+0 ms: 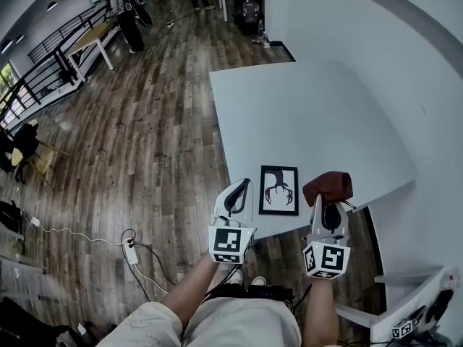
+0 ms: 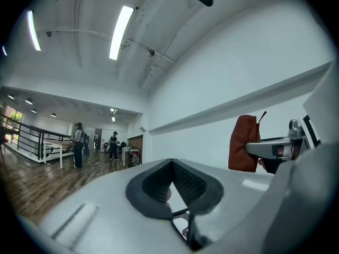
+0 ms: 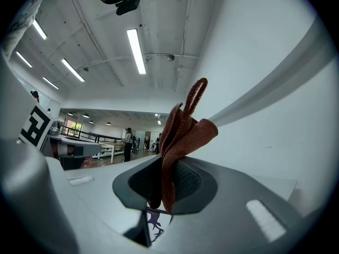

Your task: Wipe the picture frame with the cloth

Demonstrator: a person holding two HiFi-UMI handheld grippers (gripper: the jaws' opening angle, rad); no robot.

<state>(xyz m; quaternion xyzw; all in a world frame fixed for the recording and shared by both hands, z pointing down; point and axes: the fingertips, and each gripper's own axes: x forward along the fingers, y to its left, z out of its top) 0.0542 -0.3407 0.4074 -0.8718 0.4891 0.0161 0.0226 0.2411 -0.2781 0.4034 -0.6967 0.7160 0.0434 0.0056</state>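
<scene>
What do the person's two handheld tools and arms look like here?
Both the left tool and right tool have pale grey bodies with black, mesh-textured pads forming a V. Each carries a white cube printed with black square markers. The forearms have no sleeves; beige shorts or trousers show below.

A white table (image 1: 318, 114) stands against a white wall (image 1: 376, 42) on a dark wooden floor (image 1: 145, 136). A power strip (image 1: 131, 252) lies on the floor near the table's front corner, with a white cable (image 1: 65, 231) trailing off to the left. Far back, a person (image 1: 124, 16) stands beside a long table (image 1: 94, 38) along a black railing (image 1: 43, 71), and strip lights (image 2: 121, 32) run across the ceiling.
</scene>
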